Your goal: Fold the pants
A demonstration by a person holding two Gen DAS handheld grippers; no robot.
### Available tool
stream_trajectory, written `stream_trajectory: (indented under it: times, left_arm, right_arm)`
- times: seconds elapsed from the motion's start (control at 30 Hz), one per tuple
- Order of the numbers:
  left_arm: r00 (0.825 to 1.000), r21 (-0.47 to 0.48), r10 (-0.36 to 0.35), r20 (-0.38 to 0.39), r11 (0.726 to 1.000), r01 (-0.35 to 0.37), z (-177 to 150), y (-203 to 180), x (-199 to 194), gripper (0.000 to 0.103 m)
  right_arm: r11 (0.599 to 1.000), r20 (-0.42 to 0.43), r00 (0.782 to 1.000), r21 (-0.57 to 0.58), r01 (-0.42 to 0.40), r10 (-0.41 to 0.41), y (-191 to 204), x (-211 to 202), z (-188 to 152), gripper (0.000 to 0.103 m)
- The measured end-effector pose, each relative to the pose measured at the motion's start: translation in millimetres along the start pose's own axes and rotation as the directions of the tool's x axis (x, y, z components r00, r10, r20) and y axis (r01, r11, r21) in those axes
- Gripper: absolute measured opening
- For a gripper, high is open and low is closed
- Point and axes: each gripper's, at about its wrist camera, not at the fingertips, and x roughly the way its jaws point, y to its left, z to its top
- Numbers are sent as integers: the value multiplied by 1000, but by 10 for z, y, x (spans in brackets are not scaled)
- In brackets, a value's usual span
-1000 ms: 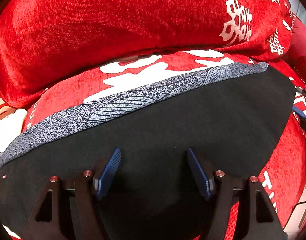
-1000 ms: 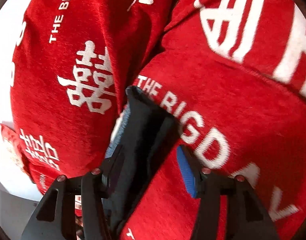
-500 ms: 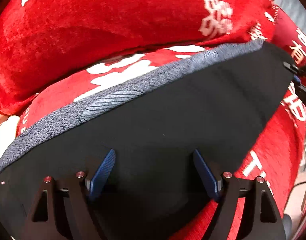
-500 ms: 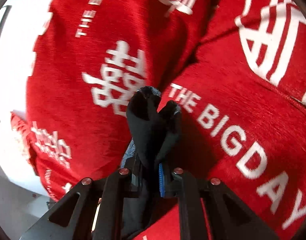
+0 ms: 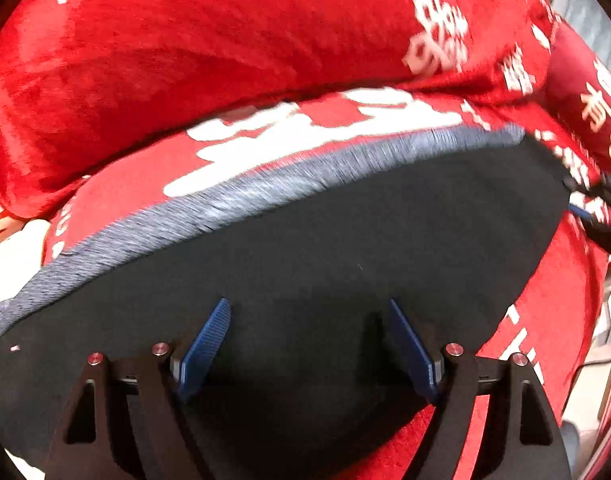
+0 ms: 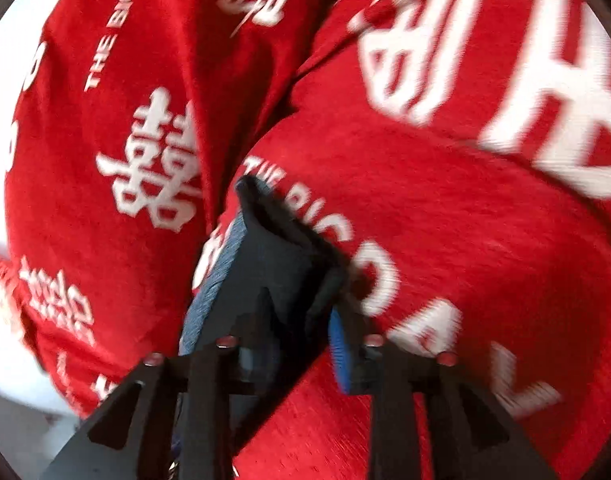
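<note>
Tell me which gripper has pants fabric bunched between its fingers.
The right gripper: a black pants fold stands between its fingers. The left gripper's fingers are spread wide, gripping nothing.

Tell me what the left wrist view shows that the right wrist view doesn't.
Only the left wrist view shows the pants spread as a wide black panel edged by a grey band, with the open left claw over it. Only the right wrist view shows the right claw astride a bunched corner of the pants, jaws apart. Both show the red printed cover underneath.

I see the black pants [image 5: 345, 248] lying flat on red cloth, a gray band along their far edge.
</note>
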Motion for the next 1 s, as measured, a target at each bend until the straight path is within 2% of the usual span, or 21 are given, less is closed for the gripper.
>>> stream_trajectory:
  times: [0.07,0.1,0.17,0.27,0.33,0.43,0.47,0.57,0.6,0.73,0.77,0.8,0.83,0.9,0.93,1.0]
  left_arm:
    - [1000,-45,9,30,999,-8,49,119,-84,81]
    - [999,-62,18,38,998,-16,77,166,-104,81]
    - [998,-87,47,40,995,-43,154,244,-98,81]
    - [991,-90,132,31,988,-129,238,262,17,81]
    - [988,-111,153,28,983,-149,282,280,131,81]
    - [985,-158,170,23,974,-165,328,368,267,81]
    - [986,-178,167,19,971,-161,335,422,319,81]
    - [982,-192,189,3,964,-185,328,521,455,81]
    - [982,-192,187,14,965,-181,324,543,475,81]
    - [983,-210,185,8,961,-180,373,622,545,87]
    - [985,-230,175,2,958,-170,386,656,560,87]
    - [987,-260,163,-5,953,-158,395,706,564,87]
    - [987,-281,158,-8,947,-153,391,740,549,87]
    - [988,-303,157,-5,941,-151,359,792,448,87]
    - [988,-298,152,9,944,-142,336,803,392,87]
    - [986,-279,165,27,948,-152,247,847,260,87]
  right_arm:
    - [996,58,997,-69,59,-55,146,-234,-35,37]
    - [993,72,997,-108,43,-35,262,-334,-61,37]
    - [972,26,1000,-235,-9,15,615,-368,-143,37]
    - [879,-77,997,-476,-21,-17,1281,-53,-468,37]
    - [822,-116,992,-570,-22,-54,1612,303,-739,37]
    - [813,-221,973,-577,-75,-67,1886,895,-1065,37]
    - [791,-233,968,-608,-73,-90,1980,1079,-1180,37]
    - [695,-204,955,-719,3,-216,2131,1442,-1434,37]
    - [679,-186,950,-734,36,-251,2118,1540,-1462,35]
    - [722,-138,965,-688,69,-225,2044,1609,-1264,32]
    - [712,-107,964,-694,103,-243,2058,1623,-1243,32]
    - [685,-44,956,-707,175,-289,2067,1634,-1210,32]
    - [674,-9,949,-706,216,-314,2059,1615,-1164,32]
    - [719,6,954,-655,231,-301,1957,1432,-1038,32]
    - [729,31,958,-642,237,-285,1924,1281,-993,36]
    - [688,121,951,-665,290,-283,1918,1042,-913,38]
